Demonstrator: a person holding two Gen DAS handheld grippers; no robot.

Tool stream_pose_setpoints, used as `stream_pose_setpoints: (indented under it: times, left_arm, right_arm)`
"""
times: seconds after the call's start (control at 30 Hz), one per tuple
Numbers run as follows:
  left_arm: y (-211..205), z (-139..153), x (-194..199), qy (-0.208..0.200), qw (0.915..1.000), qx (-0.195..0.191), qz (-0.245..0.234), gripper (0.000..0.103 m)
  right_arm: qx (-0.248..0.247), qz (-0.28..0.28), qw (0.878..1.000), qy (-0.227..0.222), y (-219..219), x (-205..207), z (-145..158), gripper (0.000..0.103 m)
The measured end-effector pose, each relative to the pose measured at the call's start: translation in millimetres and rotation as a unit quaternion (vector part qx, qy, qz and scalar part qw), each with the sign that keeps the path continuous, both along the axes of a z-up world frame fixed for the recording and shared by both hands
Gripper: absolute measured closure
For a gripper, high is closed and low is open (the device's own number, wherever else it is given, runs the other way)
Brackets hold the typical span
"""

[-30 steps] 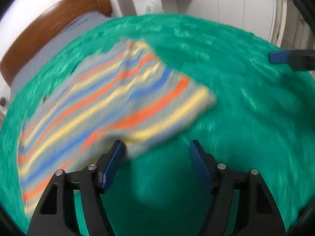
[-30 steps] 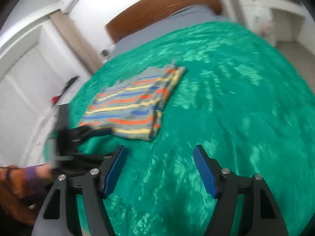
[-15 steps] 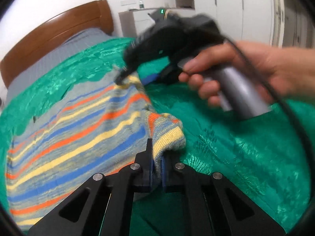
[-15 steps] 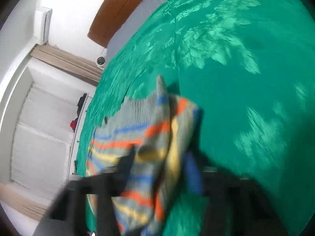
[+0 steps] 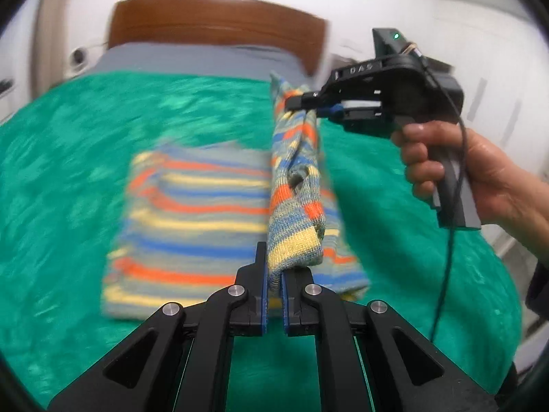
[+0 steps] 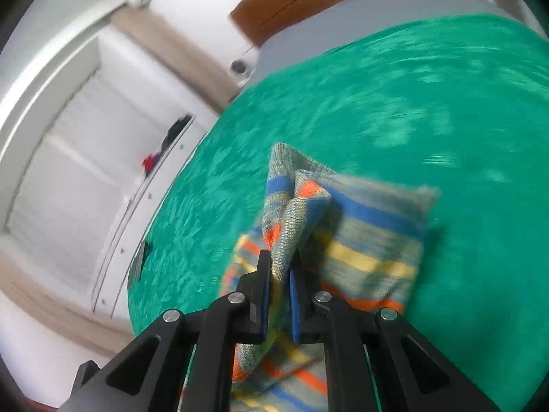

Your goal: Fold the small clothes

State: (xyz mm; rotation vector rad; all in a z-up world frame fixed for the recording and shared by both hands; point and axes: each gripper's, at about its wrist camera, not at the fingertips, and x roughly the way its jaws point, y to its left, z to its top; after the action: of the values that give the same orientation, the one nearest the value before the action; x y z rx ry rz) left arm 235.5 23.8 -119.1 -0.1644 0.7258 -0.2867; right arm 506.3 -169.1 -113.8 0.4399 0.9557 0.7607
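Observation:
A small striped knit garment (image 5: 199, 219), grey with orange, yellow and blue bands, lies on the green bedspread (image 5: 68, 158). Its right edge is lifted off the bed as a taut strip (image 5: 295, 178). My left gripper (image 5: 273, 285) is shut on the near corner of that strip. My right gripper (image 5: 305, 104), held by a hand at the right, is shut on the far corner. In the right wrist view my right gripper (image 6: 278, 278) pinches a bunched fold of the garment (image 6: 370, 240), which hangs over the bedspread (image 6: 411, 103).
A wooden headboard (image 5: 212, 17) and a grey sheet (image 5: 192, 58) lie at the far end of the bed. White cupboards (image 6: 68, 158) stand left of the bed in the right wrist view. A cable (image 5: 449, 240) hangs from the right gripper's handle.
Both grippers went from open above the bed to shut on the garment's right edge. That edge has been lifted off the bed and stretched between them.

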Motion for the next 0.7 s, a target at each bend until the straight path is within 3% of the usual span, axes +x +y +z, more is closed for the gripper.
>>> stream_pose_setpoints:
  times: [0.17, 0.23, 0.3, 0.33, 0.4, 0.43, 0.47, 0.63, 0.7]
  left_arm:
    - [52.0, -18.8, 12.0, 0.029, 0.9979, -0.004, 0.058, 0.099]
    - [62.0, -27.3, 18.4, 0.045, 0.9966, 0.000, 0.069, 0.097]
    - [73.9, -32.7, 11.2, 0.059, 0.9953, 0.000, 0.077, 0.089]
    - [79.7, -35.3, 3.7, 0.062, 0.9950, -0.001, 0.078, 0.084]
    - [86.3, -32.8, -7.8, 0.059, 0.9949, -0.002, 0.081, 0.061]
    - [87.1, -31.1, -10.6, 0.055, 0.9952, -0.004, 0.081, 0.042]
    - [89.6, -28.9, -15.2, 0.043, 0.9958, -0.012, 0.080, 0.031]
    - [91.2, -19.8, -10.3, 0.034, 0.9959, -0.023, 0.081, 0.027]
    - [93.8, -23.6, -7.5, 0.039, 0.9932, -0.009, 0.110, 0.027]
  right_arm:
    - [-0.031, 0.034, 0.999, 0.007, 99.0, 20.9, -24.6, 0.093]
    - [-0.025, 0.039, 0.999, 0.020, 119.4, 23.8, -39.5, 0.092]
    - [-0.003, 0.048, 0.998, 0.047, 135.4, 21.6, -58.2, 0.085]
    - [0.012, 0.046, 0.997, 0.054, 136.7, 20.9, -62.2, 0.075]
    - [0.036, 0.040, 0.997, 0.048, 133.0, 14.0, -60.9, 0.060]
    - [0.037, 0.035, 0.998, 0.036, 127.2, 9.4, -55.4, 0.059]
    - [0.031, 0.031, 0.999, 0.028, 125.3, 5.8, -50.5, 0.059]
    - [-0.053, 0.037, 0.997, -0.036, 81.6, -44.5, -16.3, 0.058]
    - [-0.070, 0.050, 0.995, -0.057, 65.5, -75.0, -9.4, 0.058]
